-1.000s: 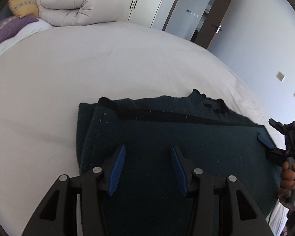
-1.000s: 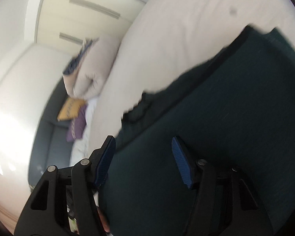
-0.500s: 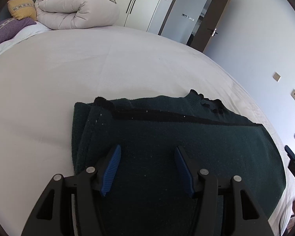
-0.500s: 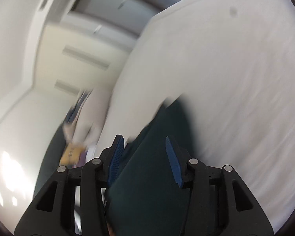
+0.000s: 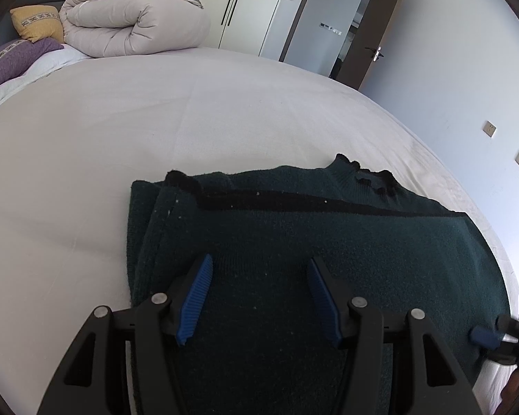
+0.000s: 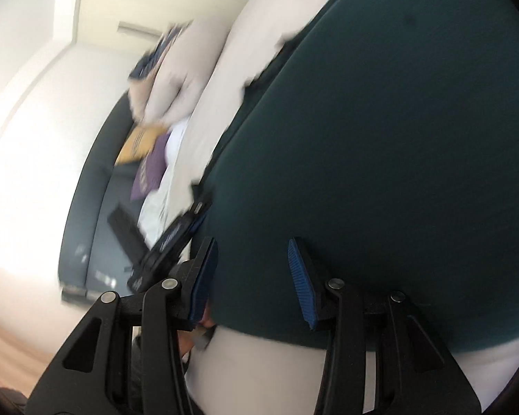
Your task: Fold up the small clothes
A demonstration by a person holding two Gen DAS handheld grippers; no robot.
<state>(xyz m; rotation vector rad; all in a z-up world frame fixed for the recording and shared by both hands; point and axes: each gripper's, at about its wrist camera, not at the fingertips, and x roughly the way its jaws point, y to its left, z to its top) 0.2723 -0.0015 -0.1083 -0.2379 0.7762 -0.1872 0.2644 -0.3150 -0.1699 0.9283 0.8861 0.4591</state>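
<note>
In the left wrist view, at the far left, a purple cushion (image 5: 15, 60) lies at the head of the bed (image 5: 155, 121), with a yellow cushion (image 5: 38, 26) behind it and a rolled beige duvet (image 5: 131, 22) just beside them. These sit loose on the bed; nothing visible serves as a container. Further right a dark door (image 5: 373, 55) stands ajar beside white wardrobe doors (image 5: 245, 3).

The dark green sweater (image 5: 328, 242) lies folded flat on the bed's pale sheet, near the close edge, its collar pointing away from the camera and a black band running across the upper layer. The left tongs (image 5: 259, 283) hover over its nearer half, blue pads (image 5: 195, 297) spread apart with knit showing between them and nothing clamped: released. At the right rim of this view, the right tongs (image 5: 491, 335) show only a blue tip by the sweater's right edge.

In the right wrist view, which is blurred, the right tongs (image 6: 252, 273) are over the sweater (image 6: 380, 173) close to its edge. Their jaws have just been closing, yet a gap remains, the pads (image 6: 301, 283) pinching nothing: released. The left tongs (image 6: 176, 235) show as a black shape at the left.
</note>
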